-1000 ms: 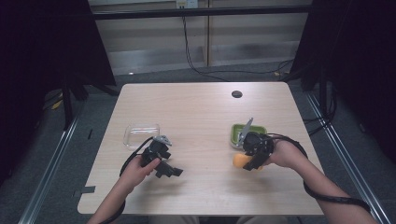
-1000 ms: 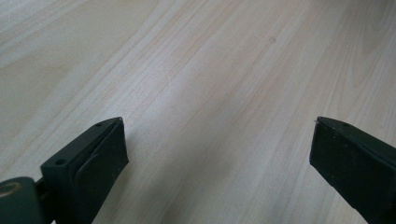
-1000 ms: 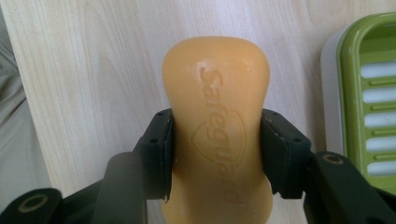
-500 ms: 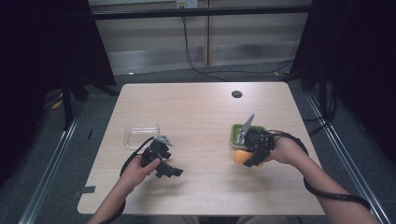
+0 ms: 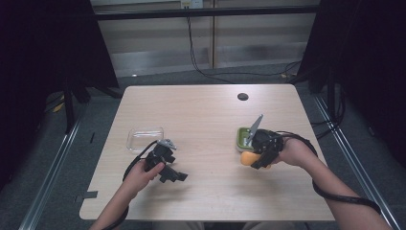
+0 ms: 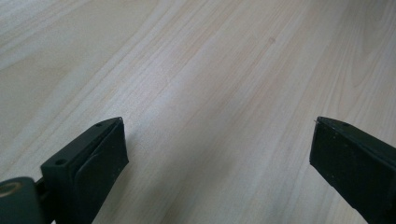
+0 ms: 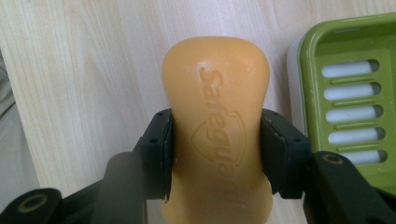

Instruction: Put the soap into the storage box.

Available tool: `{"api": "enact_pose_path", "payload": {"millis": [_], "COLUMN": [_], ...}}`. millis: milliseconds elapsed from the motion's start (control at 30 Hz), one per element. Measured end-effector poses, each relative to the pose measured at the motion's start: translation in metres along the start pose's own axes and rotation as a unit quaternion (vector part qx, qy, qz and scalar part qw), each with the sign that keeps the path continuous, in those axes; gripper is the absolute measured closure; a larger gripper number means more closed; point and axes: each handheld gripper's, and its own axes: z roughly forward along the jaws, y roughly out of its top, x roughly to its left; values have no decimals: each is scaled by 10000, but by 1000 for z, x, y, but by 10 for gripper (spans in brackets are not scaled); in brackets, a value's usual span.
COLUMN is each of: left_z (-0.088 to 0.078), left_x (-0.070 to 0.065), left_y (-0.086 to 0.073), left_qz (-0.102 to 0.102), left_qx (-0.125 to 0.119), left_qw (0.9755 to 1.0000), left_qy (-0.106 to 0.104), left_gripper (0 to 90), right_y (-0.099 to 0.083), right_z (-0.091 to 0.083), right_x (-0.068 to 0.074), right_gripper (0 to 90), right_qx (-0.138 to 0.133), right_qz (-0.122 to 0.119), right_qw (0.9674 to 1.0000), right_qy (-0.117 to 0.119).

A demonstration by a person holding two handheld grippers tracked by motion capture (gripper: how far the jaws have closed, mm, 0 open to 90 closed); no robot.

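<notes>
The pale wooden bench (image 5: pixel 210 124) carries everything here, with a small dark round hole near its far edge. On its left part lies a clear plastic lid or tray (image 5: pixel 145 138), flat on the wood, just beyond the left hand. On the right part sits a green soap dish (image 7: pixel 355 93) with slotted drain openings in its floor; in the high view it lies just beyond the right hand.

The left hand-held gripper (image 6: pixel 217 154) rests low over bare wood at the near left of the bench, its jaws spread wide and released, with nothing between them. A cable loops from it back toward the person's forearm.

The right hand-held gripper (image 7: pixel 215 154) is clenched on an orange bar of soap (image 7: pixel 215 121), one black pad pressing each long side at the bar's narrow waist. The bar's embossed face is turned up to the camera, and its rounded far end points away from the jaws. It is just beside the dish's left rim in the right gripper view, over the wood and not in the dish; whether it touches the bench cannot be told
</notes>
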Motion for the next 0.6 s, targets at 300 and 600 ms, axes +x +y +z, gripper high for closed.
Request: {"api": "enact_pose_path", "payload": {"millis": [300, 600], "left_z": [1, 1], "left_x": [0, 0], "left_y": [-1, 0], "left_qz": [-32, -10], "left_qx": [-33, -24], "left_qw": [10000, 10000], "left_qy": [-24, -27], "left_gripper": [41, 40], "right_y": [0, 1], "right_z": [-2, -5], "right_x": [-5, -8], "right_gripper": [500, 500], "right_qx": [-9, 69], "right_qz": [37, 108], "right_qw": [10000, 9999], "right_qy": [4, -34]}}
